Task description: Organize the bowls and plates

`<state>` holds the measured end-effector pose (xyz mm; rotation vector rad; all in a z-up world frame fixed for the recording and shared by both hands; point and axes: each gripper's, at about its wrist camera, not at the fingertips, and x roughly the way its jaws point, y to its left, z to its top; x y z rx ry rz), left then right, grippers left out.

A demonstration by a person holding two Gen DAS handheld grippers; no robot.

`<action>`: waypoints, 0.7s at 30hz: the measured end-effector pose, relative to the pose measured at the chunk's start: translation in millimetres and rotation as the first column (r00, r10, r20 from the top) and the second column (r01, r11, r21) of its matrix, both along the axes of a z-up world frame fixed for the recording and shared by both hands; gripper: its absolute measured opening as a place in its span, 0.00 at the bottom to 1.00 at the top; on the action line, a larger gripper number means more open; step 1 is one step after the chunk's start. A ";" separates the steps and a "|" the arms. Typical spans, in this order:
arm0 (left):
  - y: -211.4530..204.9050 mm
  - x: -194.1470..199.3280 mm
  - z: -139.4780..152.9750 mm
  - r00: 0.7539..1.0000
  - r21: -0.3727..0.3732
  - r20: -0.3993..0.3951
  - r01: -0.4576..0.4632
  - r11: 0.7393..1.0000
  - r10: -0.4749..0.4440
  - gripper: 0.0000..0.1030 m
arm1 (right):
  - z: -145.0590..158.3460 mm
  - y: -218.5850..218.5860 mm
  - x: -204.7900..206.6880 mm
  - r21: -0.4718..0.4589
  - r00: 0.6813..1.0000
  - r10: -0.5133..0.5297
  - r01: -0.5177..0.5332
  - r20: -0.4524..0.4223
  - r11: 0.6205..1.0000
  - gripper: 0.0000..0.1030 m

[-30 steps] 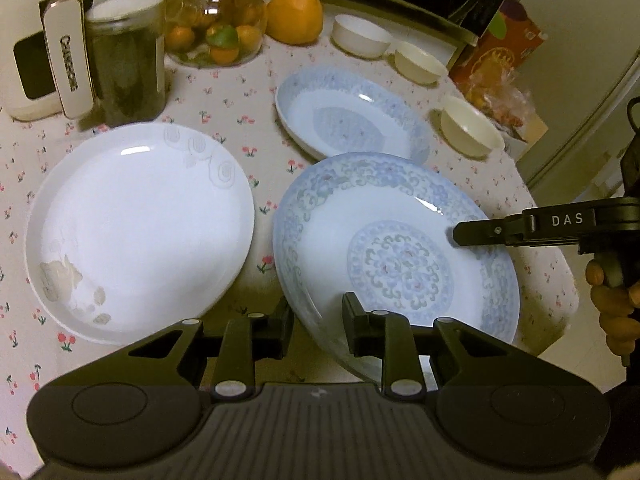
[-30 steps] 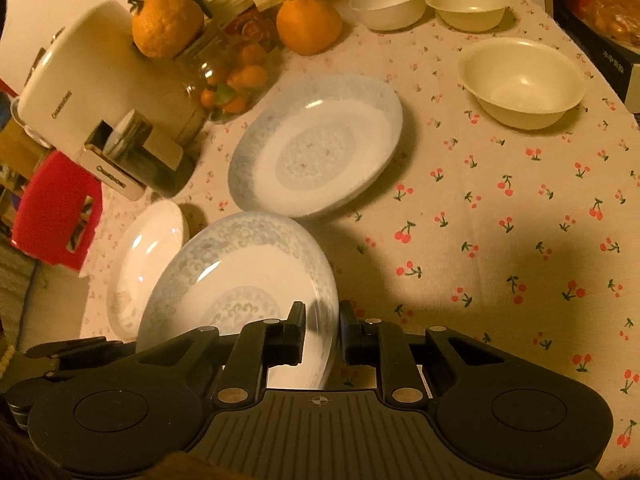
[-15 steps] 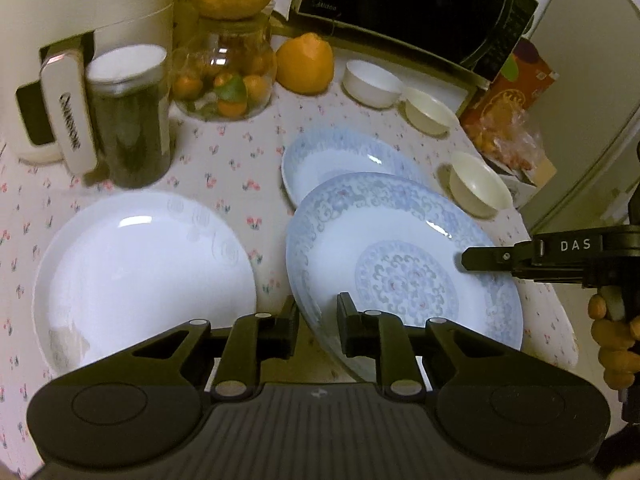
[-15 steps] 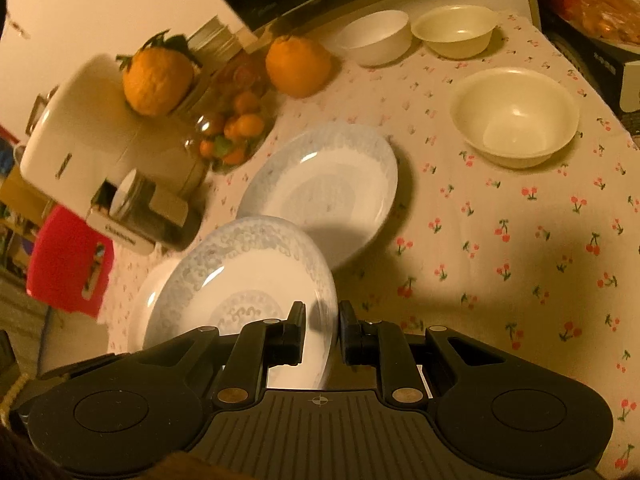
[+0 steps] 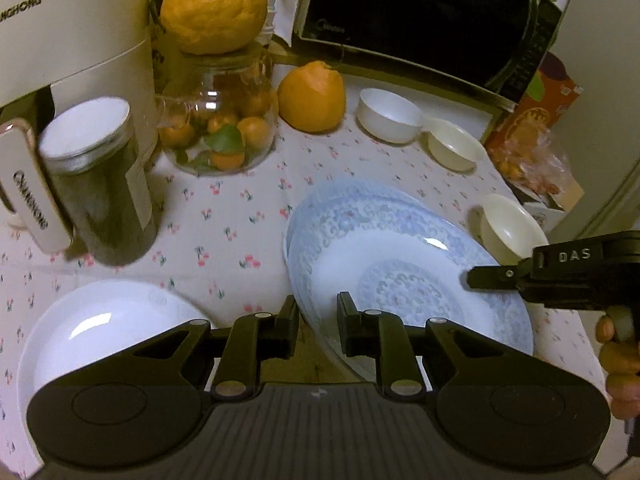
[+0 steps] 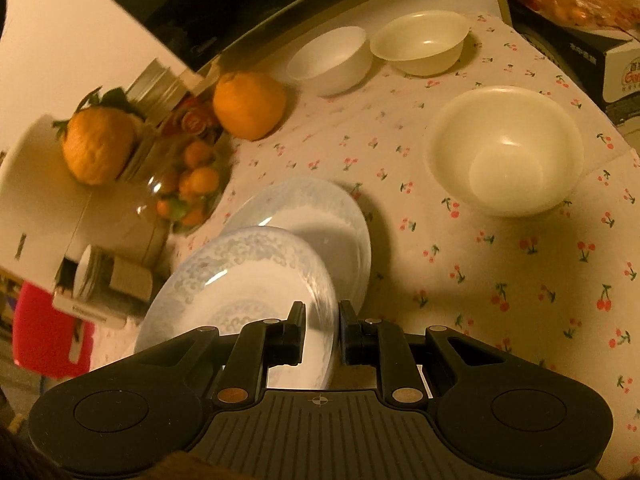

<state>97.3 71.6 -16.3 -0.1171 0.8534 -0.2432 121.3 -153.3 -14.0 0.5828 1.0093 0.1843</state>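
A large blue-patterned plate (image 5: 408, 280) (image 6: 248, 276) hangs above the table, held from two sides. My left gripper (image 5: 318, 316) is shut on its near-left rim. My right gripper (image 6: 322, 326) is shut on the opposite rim and shows in the left wrist view as a black arm (image 5: 560, 276) at the right. Under the held plate a second blue plate (image 5: 340, 196) (image 6: 320, 212) lies on the cloth, mostly covered. A plain white plate (image 5: 100, 328) lies at the near left. Three bowls (image 6: 504, 152) (image 6: 420, 42) (image 6: 332, 58) stand toward the back right.
A dark jar (image 5: 96, 184), a white appliance (image 5: 72, 28), a glass jar of small oranges (image 5: 220, 120) with a big citrus on top, and a loose orange (image 5: 312, 96) line the back left. A microwave (image 5: 420, 16) stands behind. The table edge (image 5: 576, 320) runs close on the right.
Both grippers have carried the patterned plate away from the near edge toward the back, so it now hangs over the second blue plate and hides most of it.
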 end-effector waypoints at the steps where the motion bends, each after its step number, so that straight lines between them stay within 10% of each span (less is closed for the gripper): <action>1: 0.3 3.7 -0.8 1.000 -0.002 0.003 -0.009 1.000 0.009 0.17 | -0.3 0.0 2.4 0.003 1.000 -0.007 0.007 0.001 1.000 0.17; 21: -11.2 34.4 -19.2 0.996 0.085 0.072 -0.066 0.994 0.060 0.17 | -17.7 7.4 22.4 -0.021 0.996 -0.082 0.081 -0.019 0.996 0.17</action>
